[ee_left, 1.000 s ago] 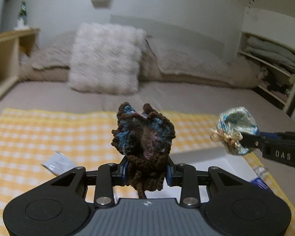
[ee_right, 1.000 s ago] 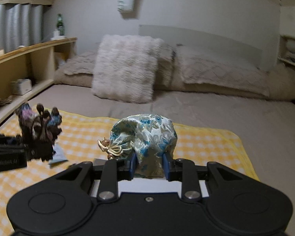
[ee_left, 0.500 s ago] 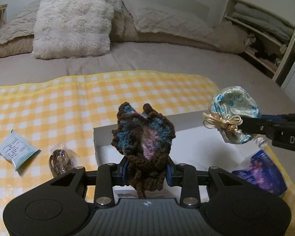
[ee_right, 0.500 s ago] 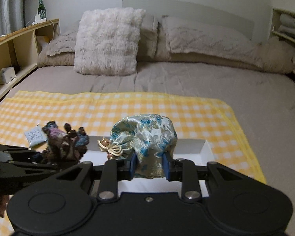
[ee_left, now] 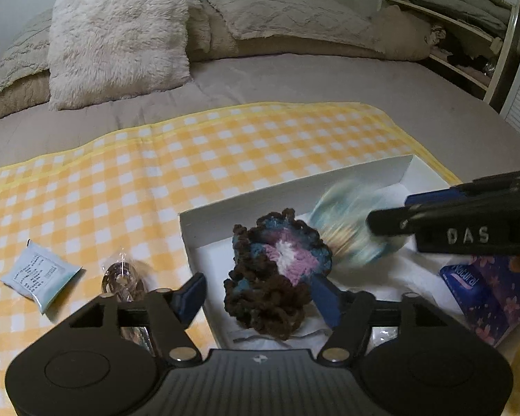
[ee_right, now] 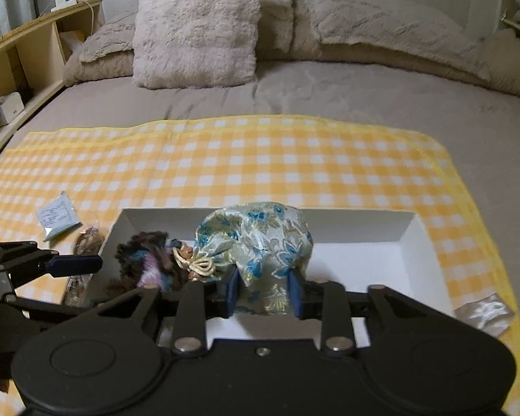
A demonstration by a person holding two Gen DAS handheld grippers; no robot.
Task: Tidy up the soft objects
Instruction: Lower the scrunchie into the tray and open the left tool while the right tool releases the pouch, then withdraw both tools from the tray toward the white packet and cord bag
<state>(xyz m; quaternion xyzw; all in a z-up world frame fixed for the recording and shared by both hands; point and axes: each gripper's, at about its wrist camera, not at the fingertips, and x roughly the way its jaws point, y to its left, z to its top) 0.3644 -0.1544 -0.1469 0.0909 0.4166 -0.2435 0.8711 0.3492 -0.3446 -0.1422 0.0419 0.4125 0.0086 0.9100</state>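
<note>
Left tongs (ee_left: 260, 294) stand spread wide, the brown crocheted piece (ee_left: 277, 274) lying loose between their fingers inside the white box (ee_left: 294, 194). Right tongs (ee_right: 262, 294) pinch the floral brocade pouch (ee_right: 260, 246) just above the same box, its gold cord (ee_right: 199, 265) beside the crochet. Left of the box, a clear packet (ee_left: 121, 277) and a pale sachet (ee_left: 40, 274) rest on the yellow checked cloth (ee_left: 156, 173). Beyond, a fluffy pillow (ee_right: 197, 27) leans on the bed (ee_right: 364, 86).
</note>
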